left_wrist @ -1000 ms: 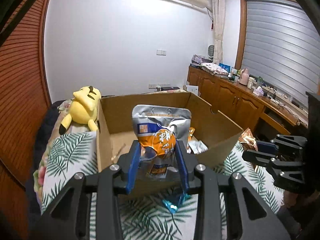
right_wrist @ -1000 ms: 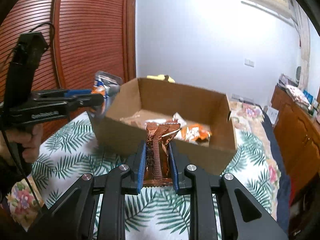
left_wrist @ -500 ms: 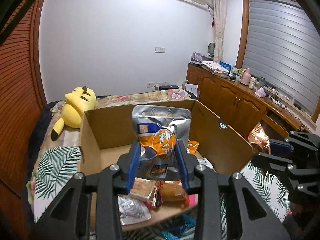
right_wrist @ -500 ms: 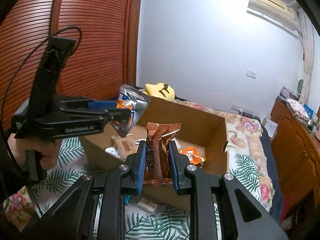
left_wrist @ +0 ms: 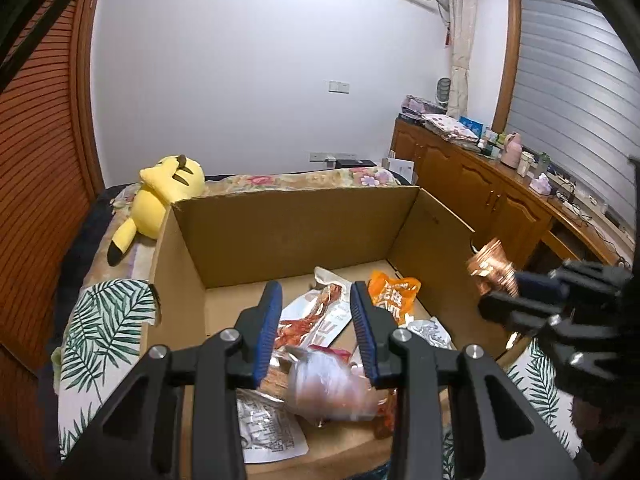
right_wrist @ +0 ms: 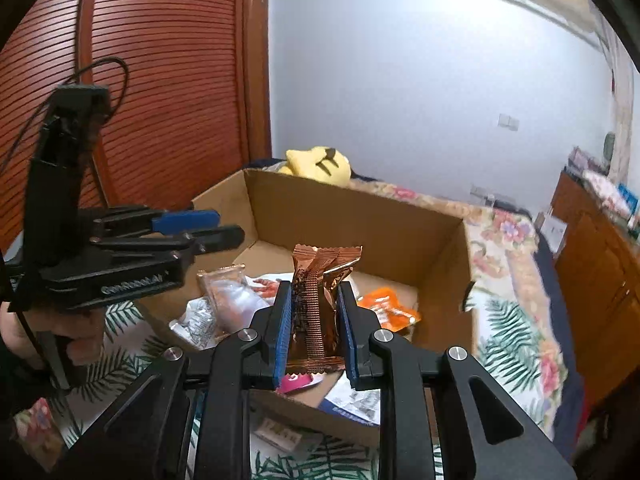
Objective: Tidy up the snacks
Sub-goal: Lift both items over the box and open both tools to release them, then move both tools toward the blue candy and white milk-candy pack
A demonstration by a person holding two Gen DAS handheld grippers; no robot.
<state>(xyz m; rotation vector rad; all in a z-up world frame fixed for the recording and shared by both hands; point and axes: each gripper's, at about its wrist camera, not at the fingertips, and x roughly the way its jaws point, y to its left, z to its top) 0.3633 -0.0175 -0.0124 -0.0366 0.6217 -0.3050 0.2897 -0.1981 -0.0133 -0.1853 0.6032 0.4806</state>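
Note:
An open cardboard box stands on the bed with several snack packets inside. My left gripper hovers over the box's near left part, open, with nothing between its blue pads. Below it a blurred silver and orange packet lies among the others. My right gripper is shut on an upright copper foil packet, above the box's near right edge. An orange packet and a red and white packet lie on the box floor.
A yellow plush toy lies behind the box. The leaf-print bedspread surrounds the box, with loose packets in front of it. Wooden cabinets line the right wall, a slatted wardrobe door the left. A person's hand holds the left gripper.
Both grippers moved forward over the box. The silver and orange packet has left the left gripper's jaws and now lies blurred inside the box. The right gripper still holds the copper packet.

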